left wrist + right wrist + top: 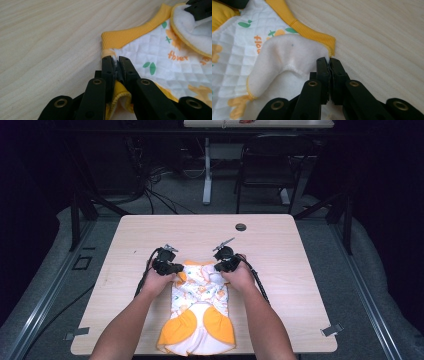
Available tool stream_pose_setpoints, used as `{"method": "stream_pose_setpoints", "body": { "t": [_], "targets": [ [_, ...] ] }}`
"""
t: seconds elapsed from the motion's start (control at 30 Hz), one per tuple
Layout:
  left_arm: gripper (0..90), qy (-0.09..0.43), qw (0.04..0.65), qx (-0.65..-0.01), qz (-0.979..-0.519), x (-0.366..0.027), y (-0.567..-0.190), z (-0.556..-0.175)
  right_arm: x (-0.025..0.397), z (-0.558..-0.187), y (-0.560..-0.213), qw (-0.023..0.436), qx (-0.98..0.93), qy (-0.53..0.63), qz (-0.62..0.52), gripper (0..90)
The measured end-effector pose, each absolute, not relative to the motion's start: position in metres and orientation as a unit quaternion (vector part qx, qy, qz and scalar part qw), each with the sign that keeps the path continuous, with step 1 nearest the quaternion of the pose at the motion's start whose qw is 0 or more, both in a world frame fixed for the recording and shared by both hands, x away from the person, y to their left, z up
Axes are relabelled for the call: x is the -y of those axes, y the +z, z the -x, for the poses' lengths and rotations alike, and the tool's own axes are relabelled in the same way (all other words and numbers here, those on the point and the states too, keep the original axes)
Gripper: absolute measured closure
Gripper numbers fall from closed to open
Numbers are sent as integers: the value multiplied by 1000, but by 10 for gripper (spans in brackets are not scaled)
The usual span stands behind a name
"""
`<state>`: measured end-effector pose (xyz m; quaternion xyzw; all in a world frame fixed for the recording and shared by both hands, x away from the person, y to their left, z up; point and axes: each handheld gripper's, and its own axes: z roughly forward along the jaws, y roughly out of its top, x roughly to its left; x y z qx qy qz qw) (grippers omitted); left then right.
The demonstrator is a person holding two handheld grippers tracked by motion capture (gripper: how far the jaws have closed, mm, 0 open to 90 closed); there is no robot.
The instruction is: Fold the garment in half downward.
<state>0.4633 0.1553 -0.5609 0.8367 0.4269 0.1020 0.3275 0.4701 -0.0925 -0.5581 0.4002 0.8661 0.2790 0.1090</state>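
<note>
A small quilted baby garment (199,312), white with orange and green prints and yellow-orange trim, lies flat on a light wooden table (280,270). It sits near the middle of the table's near half, its length running from the person's edge toward the centre. Two rounded orange panels lie at its near end, close to the table's front edge. Its far end has a ribbed yellow band (130,36) across it.

The left gripper (172,268) is at the far left corner of the garment. In the left gripper view, its two black jaws are closed on the cloth: a fold of yellow-edged fabric is pinched between them, just below the ribbed band. The right gripper (220,266) is at the far right corner. In the right gripper view, its jaws are pressed together at the corner where the ribbed band ends, with a thin edge of cloth caught between the tips. Beside those jaws, a flap of the garment is turned over and shows its plain white fleecy inside (287,57).

The person's bare forearms come in from the bottom, one on each side of the garment, and a hand (159,282) wraps each gripper. A black cable trails from each gripper.

A small dark round grommet (241,227) sits in the tabletop near the far edge, well apart from the garment. Beyond the table stand a dark chair (270,165) and a white table leg (207,170) on a grey floor.
</note>
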Motion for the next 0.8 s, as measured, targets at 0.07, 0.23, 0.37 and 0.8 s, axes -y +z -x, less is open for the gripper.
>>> {"method": "stream_pose_setpoints", "body": {
  "t": [0.07, 0.23, 0.37, 0.8],
  "targets": [
    [839, 101, 331, -425, -836, -156, -557, -463, 94, -470, -554, 108, -871, 277, -391, 872],
    [841, 108, 343, -417, -835, -159, -545, -462, 97, -468, -542, 110, -869, 293, -383, 872],
    [842, 113, 352, -411, -833, -160, -537, -460, 102, -465, -534, 114, -862, 312, -382, 872],
    [843, 144, 377, -392, -826, -162, -499, -456, 111, -456, -497, 148, -858, 337, -359, 872]
  ]
}}
